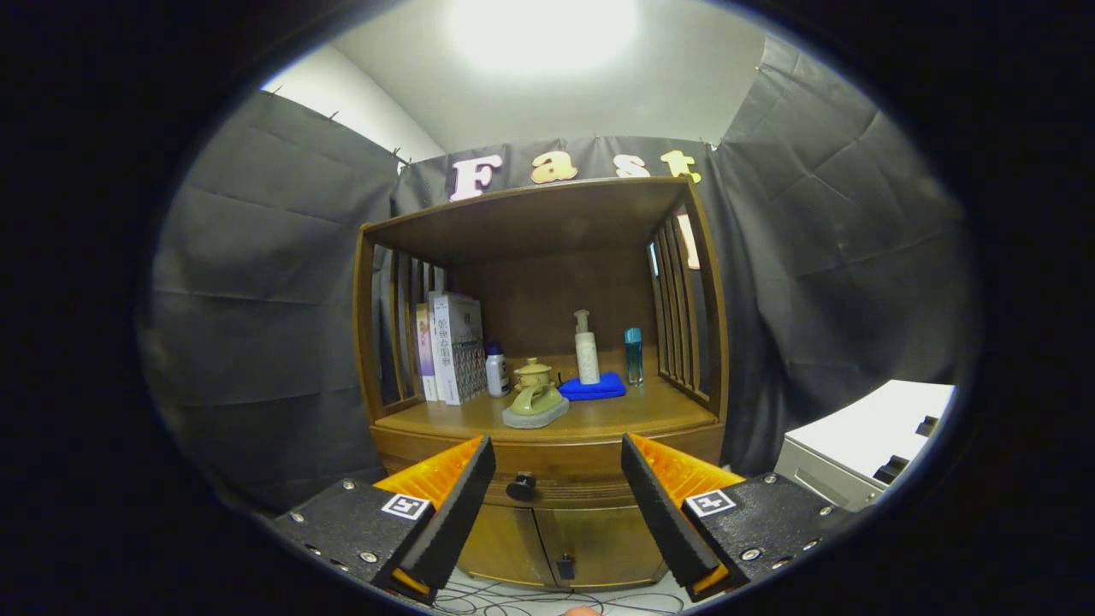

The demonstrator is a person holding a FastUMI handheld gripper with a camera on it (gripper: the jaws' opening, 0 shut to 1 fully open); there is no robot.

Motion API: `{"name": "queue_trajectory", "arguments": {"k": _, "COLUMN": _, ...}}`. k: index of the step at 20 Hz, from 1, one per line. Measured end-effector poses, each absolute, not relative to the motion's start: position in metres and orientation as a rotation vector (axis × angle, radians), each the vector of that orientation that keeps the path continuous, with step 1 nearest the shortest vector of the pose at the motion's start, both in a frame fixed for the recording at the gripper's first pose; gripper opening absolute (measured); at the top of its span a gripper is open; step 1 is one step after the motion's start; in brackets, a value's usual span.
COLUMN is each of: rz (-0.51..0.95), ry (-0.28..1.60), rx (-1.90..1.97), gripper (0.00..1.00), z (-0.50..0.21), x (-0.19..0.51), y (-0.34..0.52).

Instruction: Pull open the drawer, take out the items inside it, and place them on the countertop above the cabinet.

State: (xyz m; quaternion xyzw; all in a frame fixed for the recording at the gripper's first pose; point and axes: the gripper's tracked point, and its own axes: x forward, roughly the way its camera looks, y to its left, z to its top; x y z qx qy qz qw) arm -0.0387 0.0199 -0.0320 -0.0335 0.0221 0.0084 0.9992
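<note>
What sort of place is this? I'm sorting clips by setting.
Likely a staged recording booth, not a lived-in room: dark cloth walls hang around a lone wooden cabinet holding books and bottles. The tool is open, its fingers either side of the drawer knob.

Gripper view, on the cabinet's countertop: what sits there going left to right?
Books → white bottle → yellow lidded pot → pump bottle standing on blue cloth → teal bottle. The gripper hangs open, jaws flanking the drawer knob.
</note>
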Motion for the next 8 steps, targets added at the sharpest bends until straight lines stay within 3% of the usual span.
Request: {"name": "queue_trajectory", "arguments": {"k": 8, "rz": 0.004, "ry": 0.029, "rx": -0.088, "gripper": 0.93, "z": -0.0287, "x": -0.0375, "y": 0.0161}}
